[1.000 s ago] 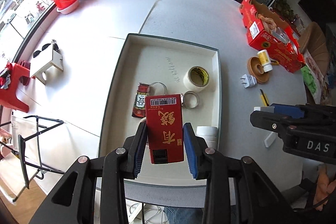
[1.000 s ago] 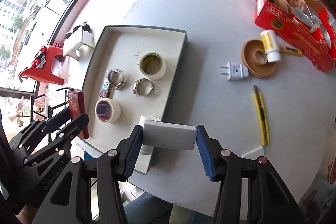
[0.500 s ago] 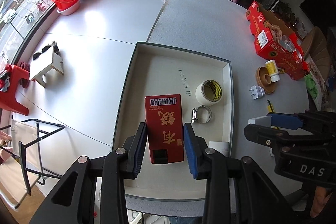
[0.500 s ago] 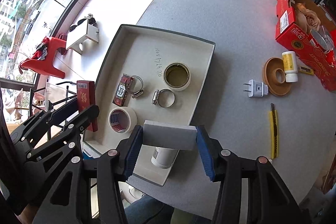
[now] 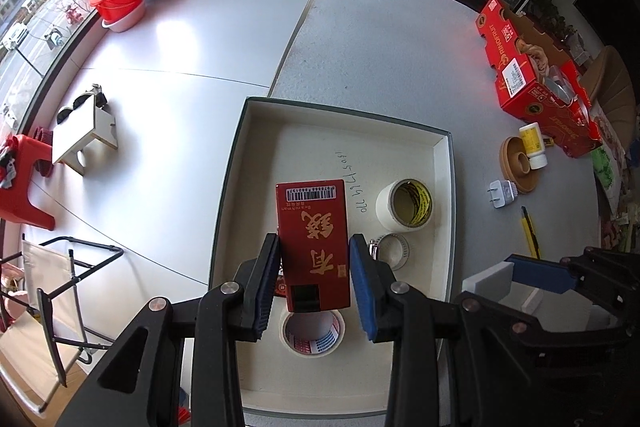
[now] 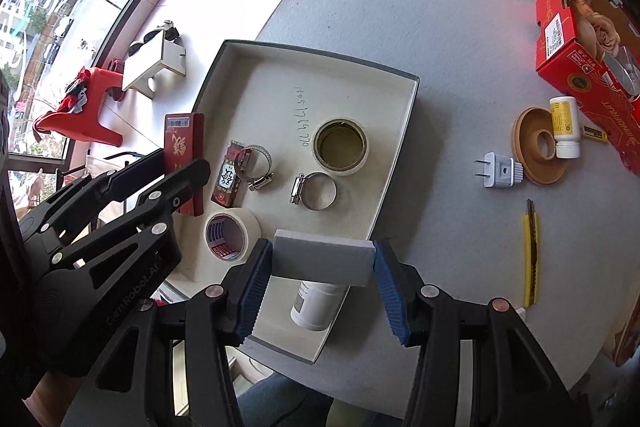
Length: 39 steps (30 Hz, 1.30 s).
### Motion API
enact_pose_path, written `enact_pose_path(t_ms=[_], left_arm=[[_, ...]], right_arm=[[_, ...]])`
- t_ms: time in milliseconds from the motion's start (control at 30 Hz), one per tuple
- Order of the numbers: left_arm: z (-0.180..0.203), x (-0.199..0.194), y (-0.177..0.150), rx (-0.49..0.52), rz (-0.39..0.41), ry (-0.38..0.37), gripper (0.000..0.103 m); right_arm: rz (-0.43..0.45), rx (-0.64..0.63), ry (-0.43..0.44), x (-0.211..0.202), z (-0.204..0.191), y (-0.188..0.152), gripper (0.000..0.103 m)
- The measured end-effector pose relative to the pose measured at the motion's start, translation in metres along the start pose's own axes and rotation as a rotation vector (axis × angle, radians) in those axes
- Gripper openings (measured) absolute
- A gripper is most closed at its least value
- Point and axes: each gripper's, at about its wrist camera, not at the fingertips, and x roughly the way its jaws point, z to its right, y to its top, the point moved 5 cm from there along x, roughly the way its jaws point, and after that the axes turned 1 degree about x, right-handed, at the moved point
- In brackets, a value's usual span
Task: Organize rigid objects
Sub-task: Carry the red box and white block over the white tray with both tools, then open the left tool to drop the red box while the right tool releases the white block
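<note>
My left gripper is shut on a red box with gold characters and holds it above the near part of the cream tray. My right gripper is shut on a grey-white block, above the tray's near right edge. In the tray lie two tape rolls, two hose clamps, a small red packet and a white bottle, partly hidden by the block.
On the grey table right of the tray lie a white plug adapter, a yellow utility knife, a wooden ring with a yellow-labelled bottle, and an open red carton. The floor drops away left of the tray.
Both grippers have pulled back and risen with their loads. The tray has slid away and the near tape roll has come into the left wrist view.
</note>
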Motion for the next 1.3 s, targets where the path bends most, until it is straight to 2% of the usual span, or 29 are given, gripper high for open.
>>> enact_pose_path(t_ms=[333,1300], left_arm=[[-0.006,0.022,0.022,0.004,-0.033,0.009,0.038],[0.000,0.056,0.023,0.024,-0.140,-0.007,0.038]], right_arm=[[-0.021,0.010,0.003,0.010,0.003,0.007,0.053],[-0.092,-0.010,0.016,0.042,-0.003,0.012,0.053]])
